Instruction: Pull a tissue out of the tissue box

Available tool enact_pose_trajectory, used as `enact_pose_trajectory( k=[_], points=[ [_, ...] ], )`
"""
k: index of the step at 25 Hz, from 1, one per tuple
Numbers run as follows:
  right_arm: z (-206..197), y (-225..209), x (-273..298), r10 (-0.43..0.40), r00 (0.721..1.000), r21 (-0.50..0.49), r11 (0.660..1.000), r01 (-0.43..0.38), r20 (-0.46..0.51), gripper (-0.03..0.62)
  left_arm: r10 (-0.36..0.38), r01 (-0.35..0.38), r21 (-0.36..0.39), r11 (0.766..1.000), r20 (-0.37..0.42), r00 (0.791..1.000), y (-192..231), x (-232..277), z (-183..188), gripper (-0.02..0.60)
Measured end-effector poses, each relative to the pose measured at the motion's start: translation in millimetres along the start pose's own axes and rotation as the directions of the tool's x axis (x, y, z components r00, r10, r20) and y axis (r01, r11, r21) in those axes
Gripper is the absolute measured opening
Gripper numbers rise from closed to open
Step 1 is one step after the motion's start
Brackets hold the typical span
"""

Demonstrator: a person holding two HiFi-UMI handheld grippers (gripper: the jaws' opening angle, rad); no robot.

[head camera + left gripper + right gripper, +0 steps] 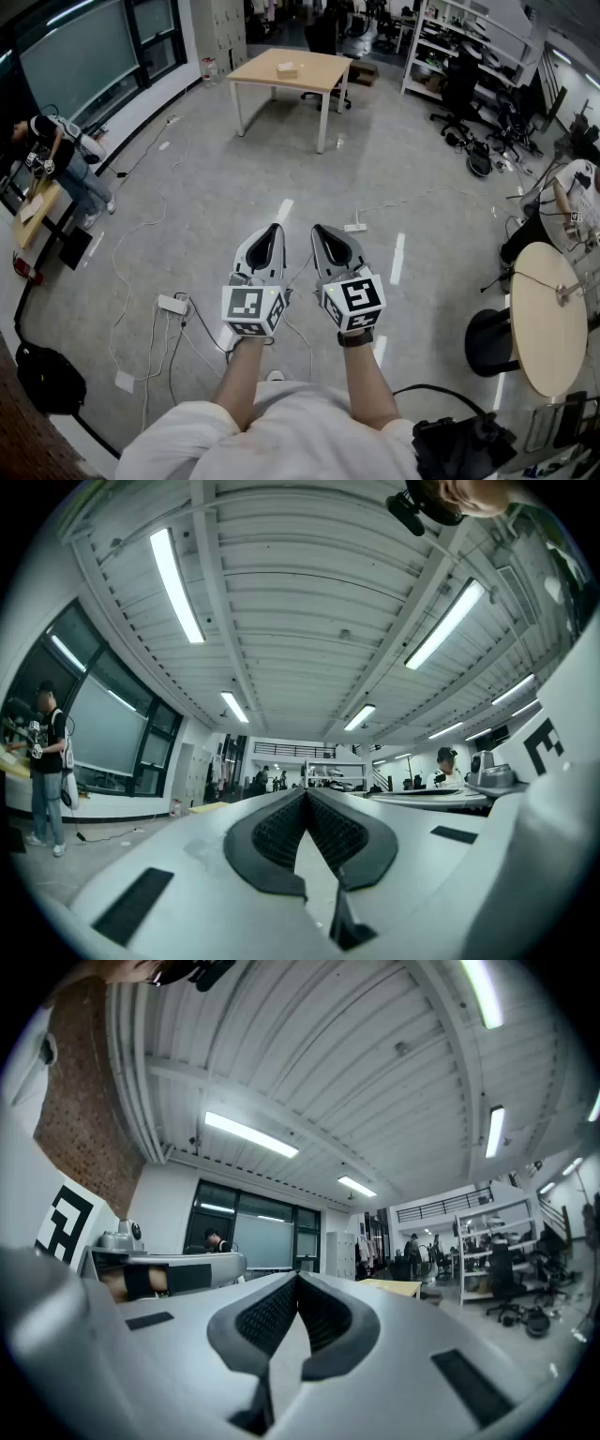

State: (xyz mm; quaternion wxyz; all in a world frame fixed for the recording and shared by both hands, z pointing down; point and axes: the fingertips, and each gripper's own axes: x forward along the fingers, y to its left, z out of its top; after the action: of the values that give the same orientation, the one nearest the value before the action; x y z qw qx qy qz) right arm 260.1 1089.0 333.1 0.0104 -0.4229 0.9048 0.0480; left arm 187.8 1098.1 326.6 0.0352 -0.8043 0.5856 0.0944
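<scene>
My left tool (271,231) and right tool (325,232) are closed and empty, side by side above the floor (234,169). The tissue box (287,68) sits on a far surface (320,67).

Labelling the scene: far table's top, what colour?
Table top is light wood; head view shows it best.

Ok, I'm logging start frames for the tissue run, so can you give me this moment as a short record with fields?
left gripper: jaws together, nothing between them
right gripper: jaws together, nothing between them
tissue box: apparently the small box on the wooden table, far across the floor
power strip: on the floor, near the person's left side
stage: not started, no tissue pulled yet
</scene>
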Motion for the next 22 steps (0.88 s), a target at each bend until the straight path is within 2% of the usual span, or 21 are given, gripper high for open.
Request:
enact_pose_trajectory(
  k=[4,8,14,18,22],
  points=[
    [2.5,4.5,7.9,-0.014,1.0,-0.059,0.998,0.014,-0.002,0.0,0.035,-0.035,0.019,0.999,-0.032,0.999,13.7,3.7,-8.6,0.002],
    [-1.6,4.9,17.5,-0.04,0.999,-0.009,0.999,0.04,-0.027,0.0,0.043,-0.043,0.013,0.999,-0.04,0.998,26.0,7.0,-5.3,0.002],
    [-8.4,24.9,35.5,-0.08,0.995,-0.011,0.997,0.079,-0.051,0.0,0.013,-0.013,0.006,1.0,-0.031,0.999,52.3,-4.9,-3.5,0.002],
    [-11.7,36.9,47.0,-0.106,0.993,0.027,0.994,0.108,-0.054,0.0,0.004,-0.004,0.008,1.0,-0.053,0.999,68.8,-19.2,-5.7,0.002],
    [-24.9,47.9,54.6,-0.09,0.993,0.075,0.993,0.096,-0.075,0.0,0.07,-0.07,0.003,0.998,-0.074,0.995,85.5,-32.1,-15.4,0.002]
  ],
)
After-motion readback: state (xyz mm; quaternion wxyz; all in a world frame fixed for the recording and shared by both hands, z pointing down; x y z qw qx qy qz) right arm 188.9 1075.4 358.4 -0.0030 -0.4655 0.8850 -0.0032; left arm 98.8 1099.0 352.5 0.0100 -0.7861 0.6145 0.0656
